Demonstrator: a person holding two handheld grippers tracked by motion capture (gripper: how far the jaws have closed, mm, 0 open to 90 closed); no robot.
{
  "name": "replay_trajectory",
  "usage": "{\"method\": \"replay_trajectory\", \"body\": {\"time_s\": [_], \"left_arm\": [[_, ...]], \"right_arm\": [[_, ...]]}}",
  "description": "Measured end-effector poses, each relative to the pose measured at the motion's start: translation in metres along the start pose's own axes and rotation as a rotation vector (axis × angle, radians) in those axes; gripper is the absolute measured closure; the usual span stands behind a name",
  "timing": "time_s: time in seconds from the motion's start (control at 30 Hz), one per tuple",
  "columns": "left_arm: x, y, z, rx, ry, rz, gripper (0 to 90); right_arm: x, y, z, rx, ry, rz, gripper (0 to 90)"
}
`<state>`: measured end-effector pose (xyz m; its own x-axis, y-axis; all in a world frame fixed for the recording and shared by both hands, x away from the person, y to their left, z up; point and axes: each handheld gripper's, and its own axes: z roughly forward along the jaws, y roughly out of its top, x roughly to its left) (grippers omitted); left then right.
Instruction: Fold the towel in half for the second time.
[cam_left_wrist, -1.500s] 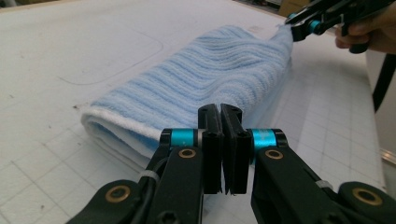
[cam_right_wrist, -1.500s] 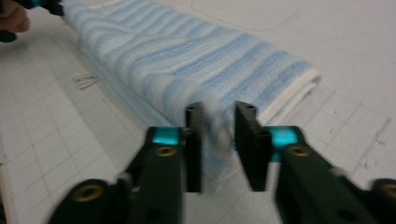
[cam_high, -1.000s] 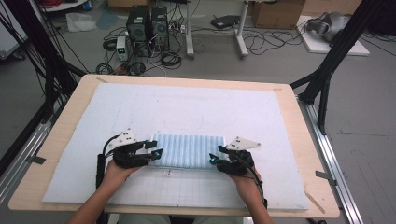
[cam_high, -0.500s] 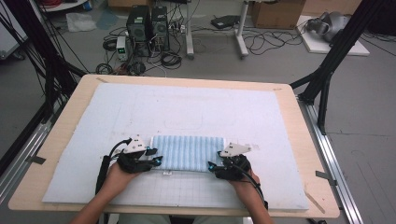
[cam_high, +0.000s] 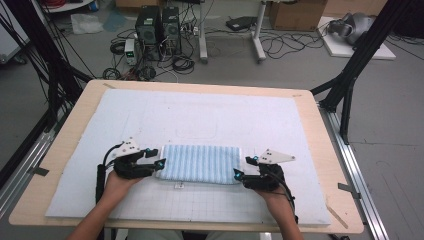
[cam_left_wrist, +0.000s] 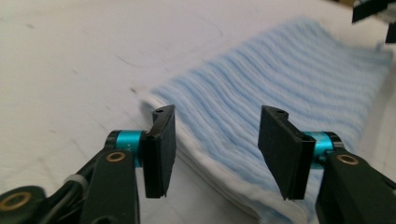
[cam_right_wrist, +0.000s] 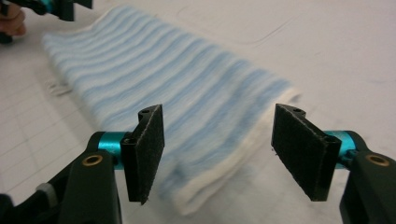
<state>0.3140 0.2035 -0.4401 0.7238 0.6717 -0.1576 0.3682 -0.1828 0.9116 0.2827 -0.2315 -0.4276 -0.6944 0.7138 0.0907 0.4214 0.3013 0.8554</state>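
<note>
A folded blue-and-white striped towel (cam_high: 200, 162) lies flat on the white mat (cam_high: 210, 115), near the table's front. My left gripper (cam_high: 155, 156) is at the towel's left end. Its jaws have just been opening and stand apart. In the left gripper view (cam_left_wrist: 218, 112) the towel's (cam_left_wrist: 280, 79) edge lies low between the pads, untouched. My right gripper (cam_high: 244, 166) is at the towel's right end. Its jaws have also just been opening. The right gripper view (cam_right_wrist: 219, 109) has the towel's (cam_right_wrist: 163, 79) corner under the gap, clear of both pads.
The mat covers most of the wooden table (cam_high: 320, 150) and carries a faint grid and a printed outline (cam_high: 197, 130). A small label (cam_high: 178, 186) sits just in front of the towel. Black frame posts (cam_high: 350, 85) stand at the table's sides, with computers and cables on the floor behind.
Both hands have drawn a little outward, away from the towel's ends. Both pairs of jaws stand wider than before. The towel lies where it was.
</note>
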Motion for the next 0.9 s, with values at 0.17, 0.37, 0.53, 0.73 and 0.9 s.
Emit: {"method": "replay_trajectory", "body": {"time_s": [0.17, 0.37, 0.53, 0.73, 0.9], "left_arm": [[0.010, 0.004, -0.013, -0.111, 0.029, -0.041, 38.5], [0.012, 0.009, -0.021, -0.168, 0.055, -0.052, 26.0], [0.018, 0.010, -0.031, -0.192, 0.066, -0.055, 17.6], [0.023, 0.010, -0.043, -0.221, 0.100, -0.049, 18.1], [0.026, 0.007, -0.051, -0.229, 0.117, -0.053, 18.2]], "right_arm": [[-0.013, -0.002, -0.011, -0.034, -0.086, 0.034, 25.4], [-0.025, -0.004, -0.025, -0.041, -0.181, 0.058, 15.2], [-0.033, -0.007, -0.039, -0.047, -0.209, 0.063, 11.8], [-0.038, -0.009, -0.047, -0.046, -0.230, 0.060, 11.2], [-0.036, -0.008, -0.048, -0.045, -0.248, 0.054, 11.1]]}}
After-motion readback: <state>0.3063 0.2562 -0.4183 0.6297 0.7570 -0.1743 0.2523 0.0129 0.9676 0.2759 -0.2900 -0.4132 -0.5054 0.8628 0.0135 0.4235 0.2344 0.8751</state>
